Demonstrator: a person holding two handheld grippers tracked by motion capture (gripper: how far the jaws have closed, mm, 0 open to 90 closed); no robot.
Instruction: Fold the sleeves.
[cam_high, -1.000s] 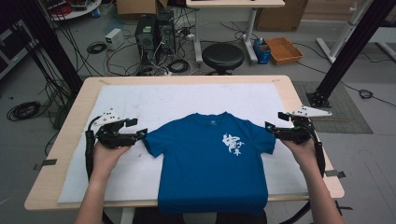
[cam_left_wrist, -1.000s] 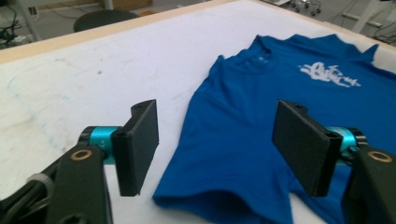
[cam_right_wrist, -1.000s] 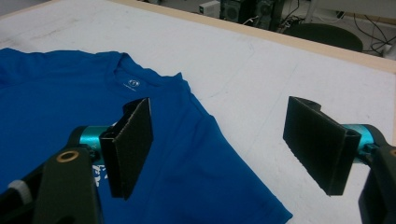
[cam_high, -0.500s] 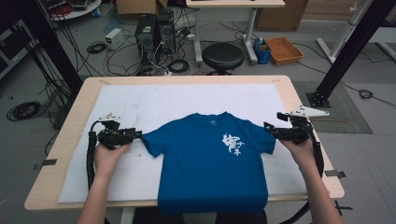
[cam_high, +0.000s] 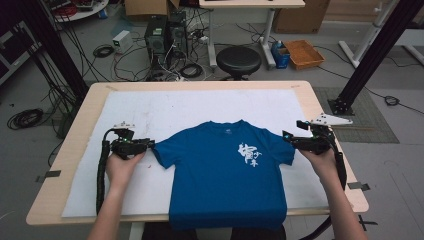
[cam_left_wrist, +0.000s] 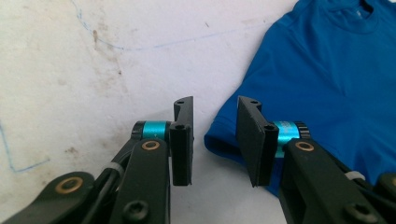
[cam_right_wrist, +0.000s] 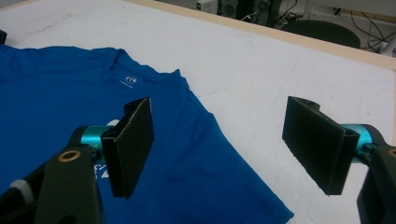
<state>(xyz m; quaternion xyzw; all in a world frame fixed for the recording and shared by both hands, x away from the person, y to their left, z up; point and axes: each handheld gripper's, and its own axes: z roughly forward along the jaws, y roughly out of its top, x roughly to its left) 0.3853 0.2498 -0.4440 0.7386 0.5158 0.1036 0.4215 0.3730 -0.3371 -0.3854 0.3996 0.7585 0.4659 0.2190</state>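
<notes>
— Where's the blue T-shirt (cam_high: 227, 172) from your seat?

— I see it flat on the white sheet (cam_high: 165, 107), hem over the near edge.

— And the tools?

— My left gripper (cam_high: 148, 144) has just been closing; its jaws straddle the shirt's sleeve hem, not yet pinching. My right gripper (cam_high: 289, 136) is spread wide over the opposite sleeve.

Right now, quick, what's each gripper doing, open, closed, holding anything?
Left gripper: jaws have just been closing around the sleeve edge of the blue T-shirt, pads not yet pressing.
Right gripper: wide open over the other sleeve, holding nothing.
</notes>
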